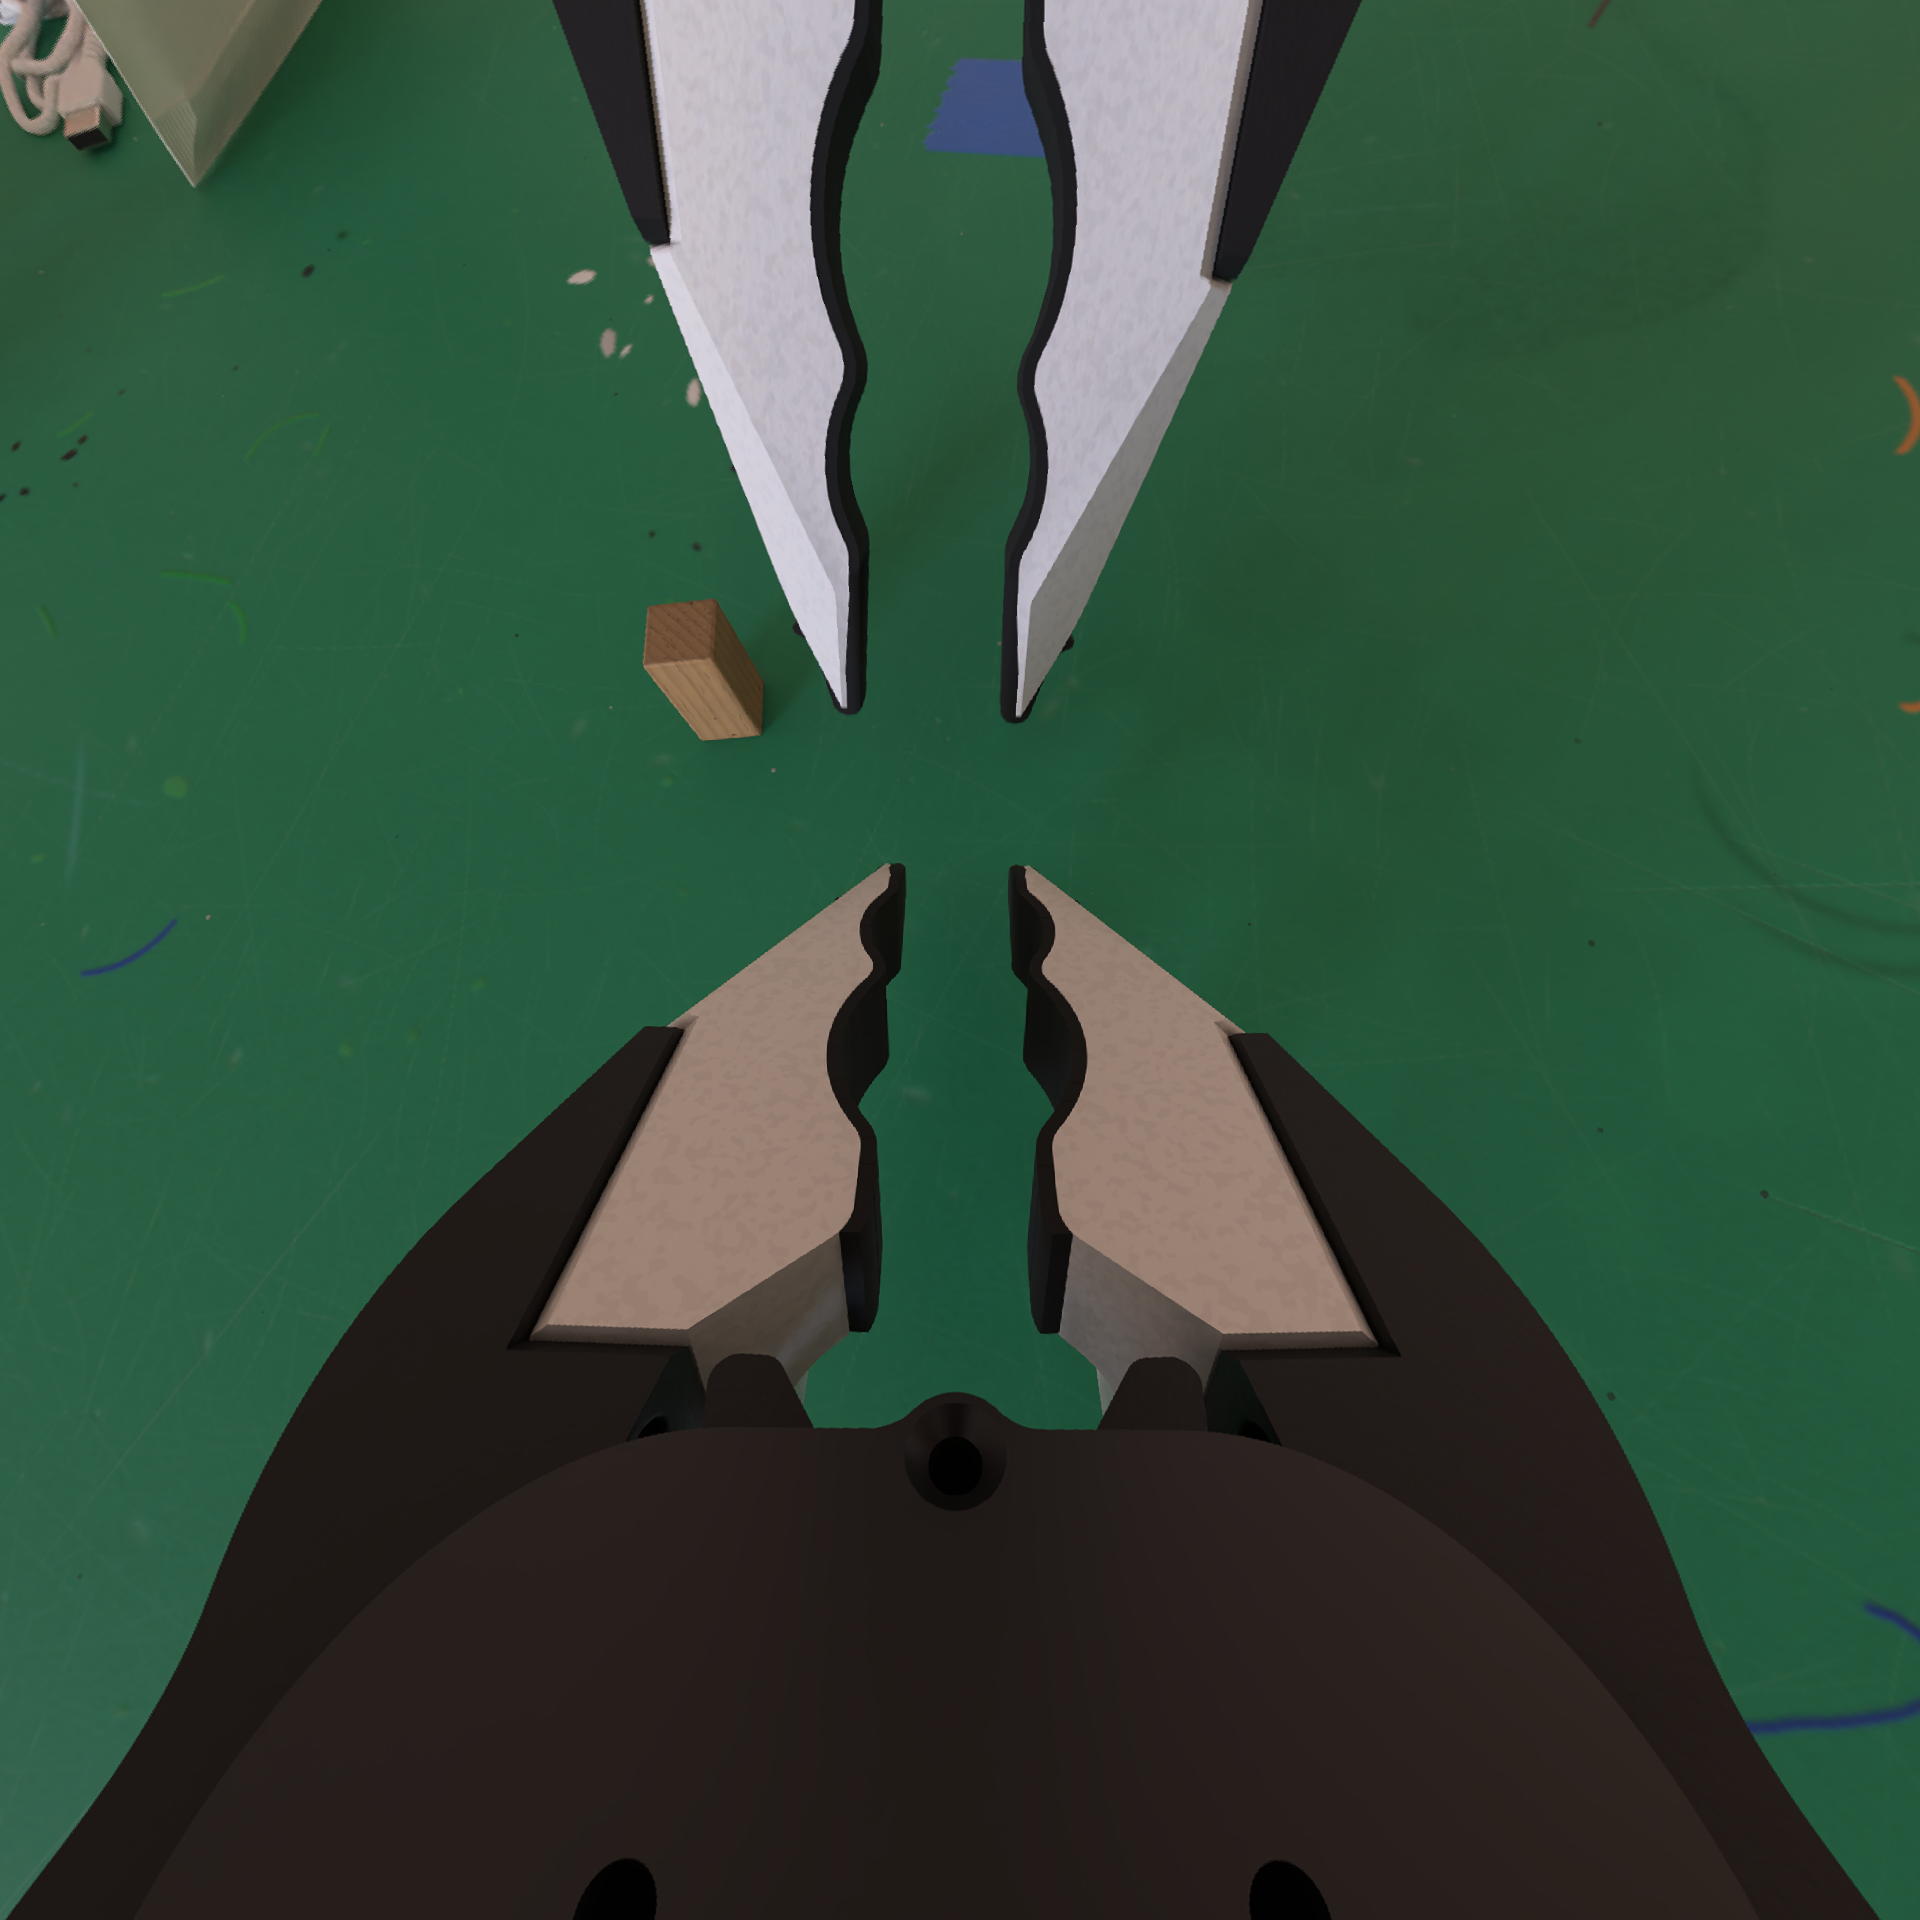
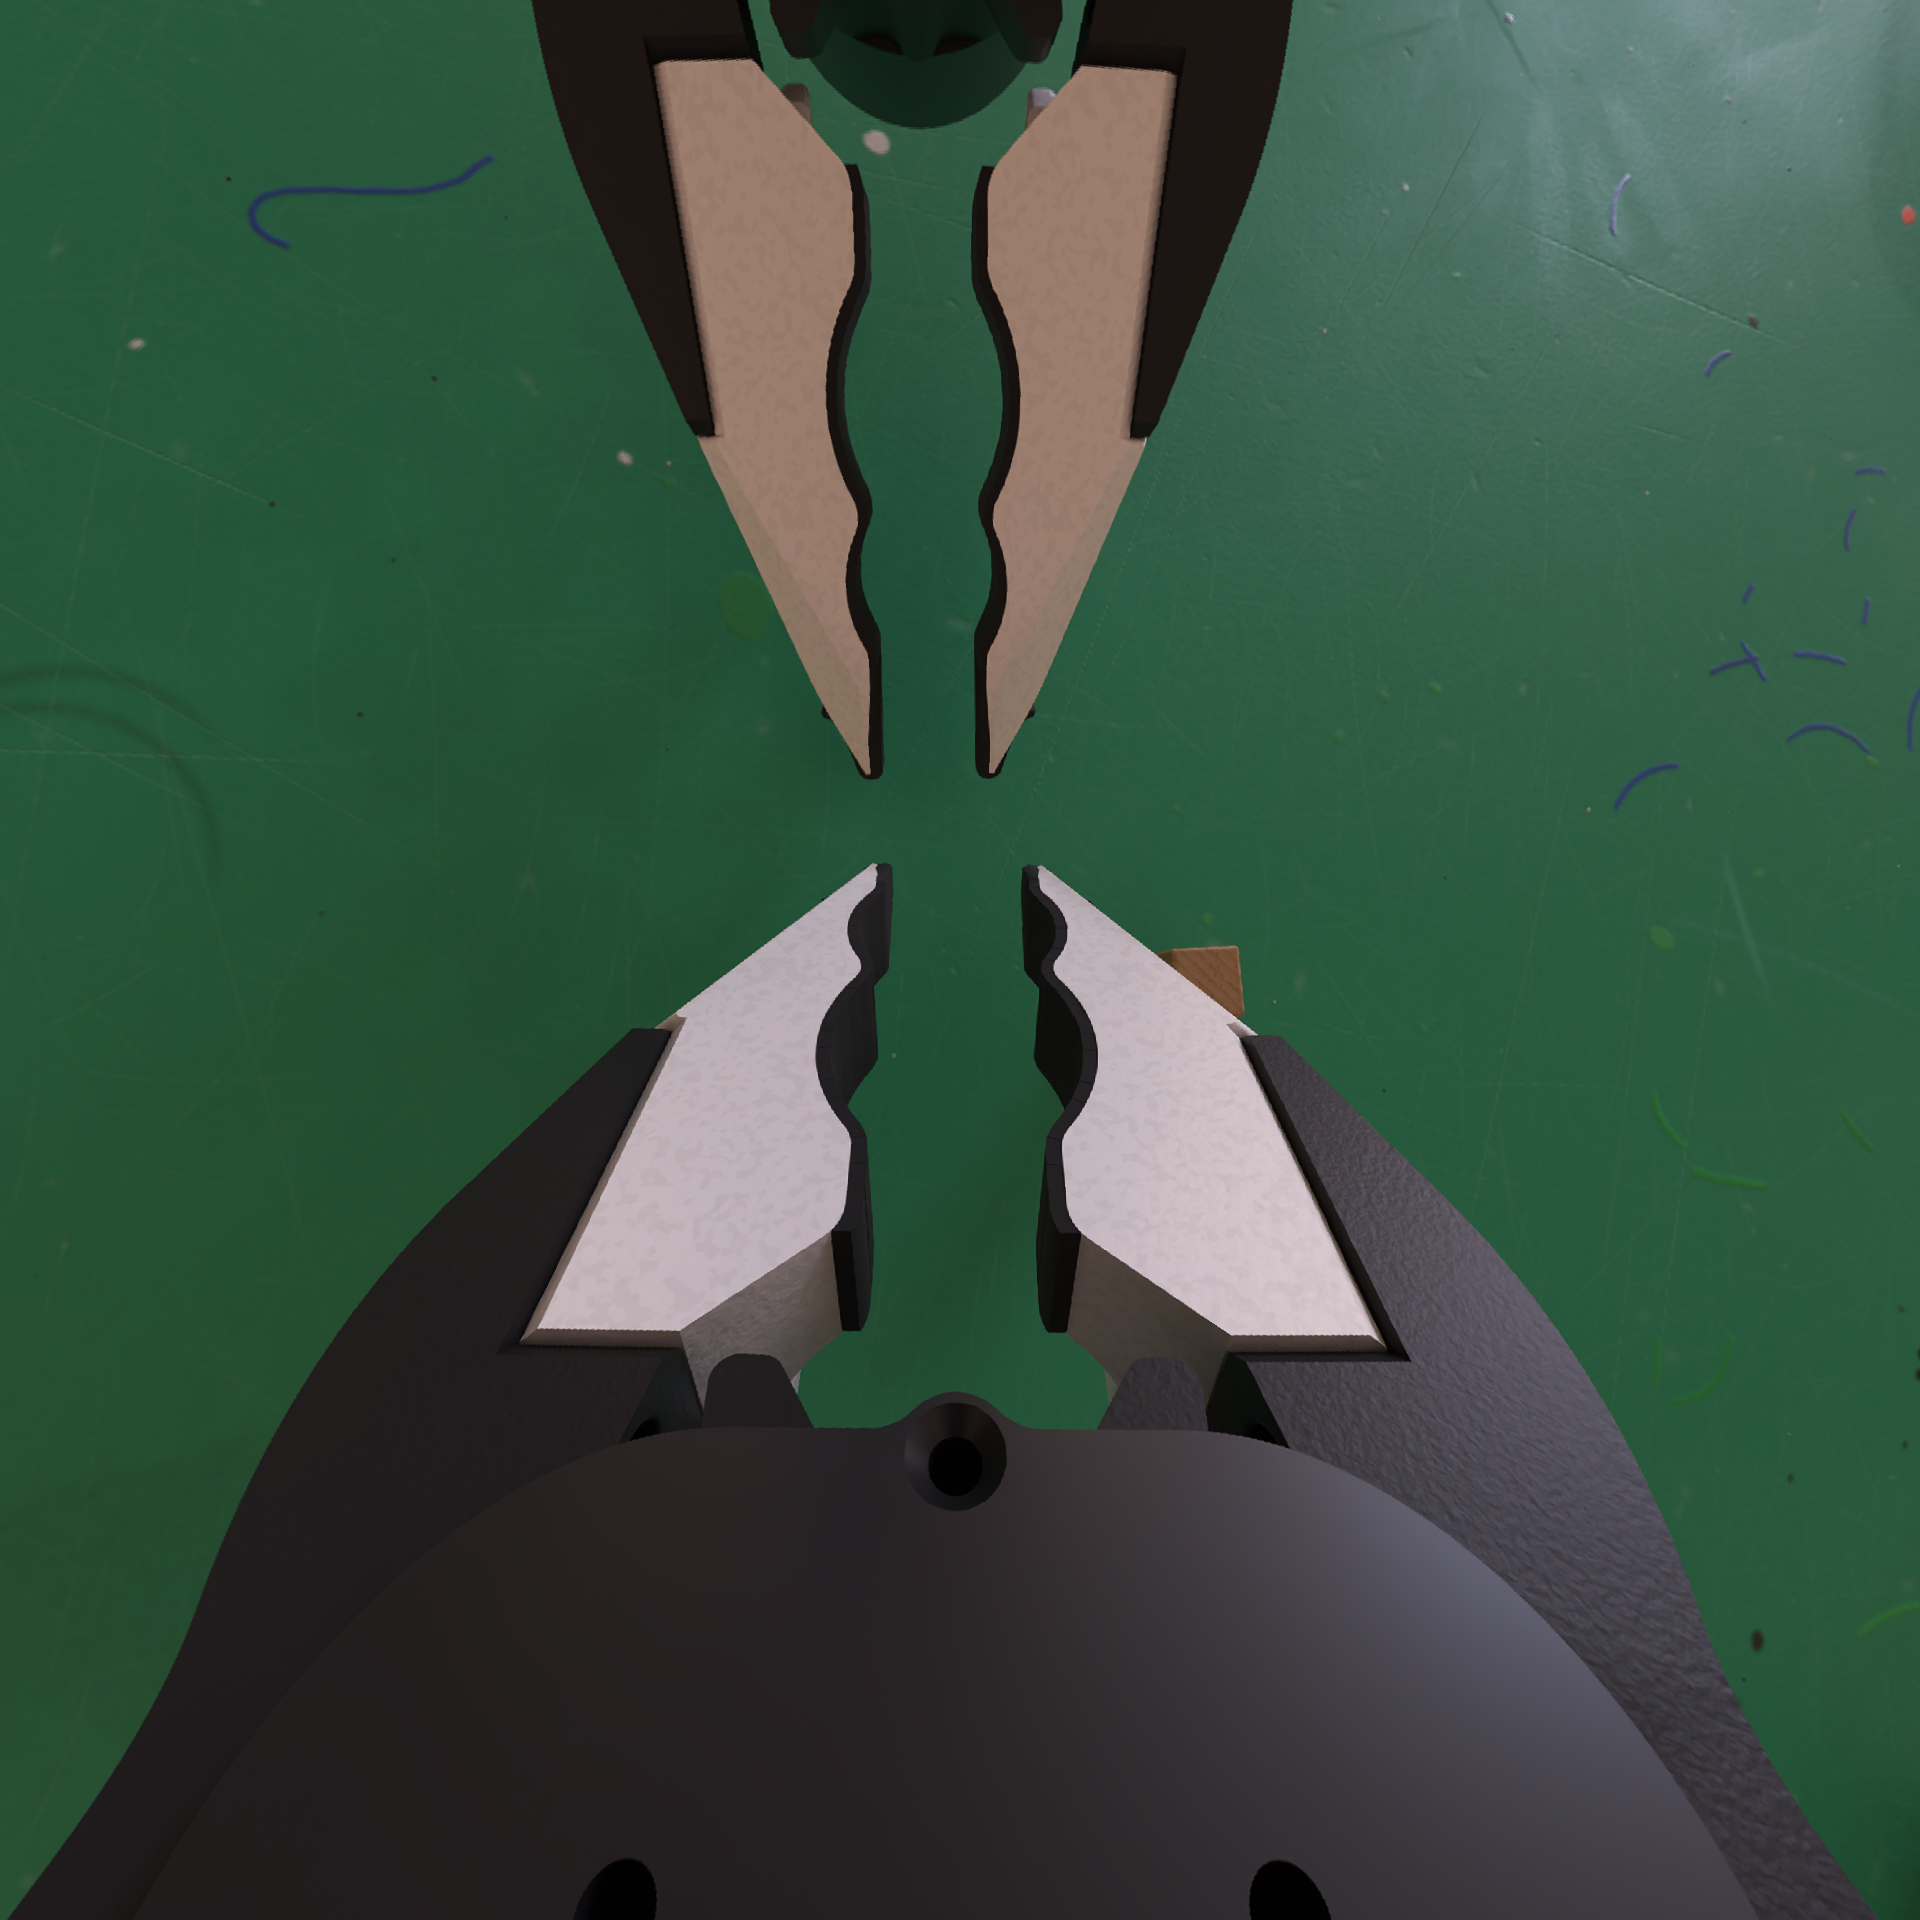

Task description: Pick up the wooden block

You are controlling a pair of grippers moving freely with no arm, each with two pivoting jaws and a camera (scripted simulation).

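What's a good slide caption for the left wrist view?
Wooden block on green mat, outside both open tools, left and right.

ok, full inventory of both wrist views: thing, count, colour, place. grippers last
wooden block: 1, light brown, on the mat just outside the right gripper's finger, mostly hidden in the right wrist view
green mat: 1, green with scuffs and pen marks, under everything
blue patch: 1, blue, far end of the mat behind the right gripper
beige box: 1, pale beige, top left corner of the left wrist view
white cable: 1, white with a plug, beside the box
left gripper: 1, tan fingers, dark body, open, empty
right gripper: 1, white fingers, dark body, open, empty, facing the left one tip to tip
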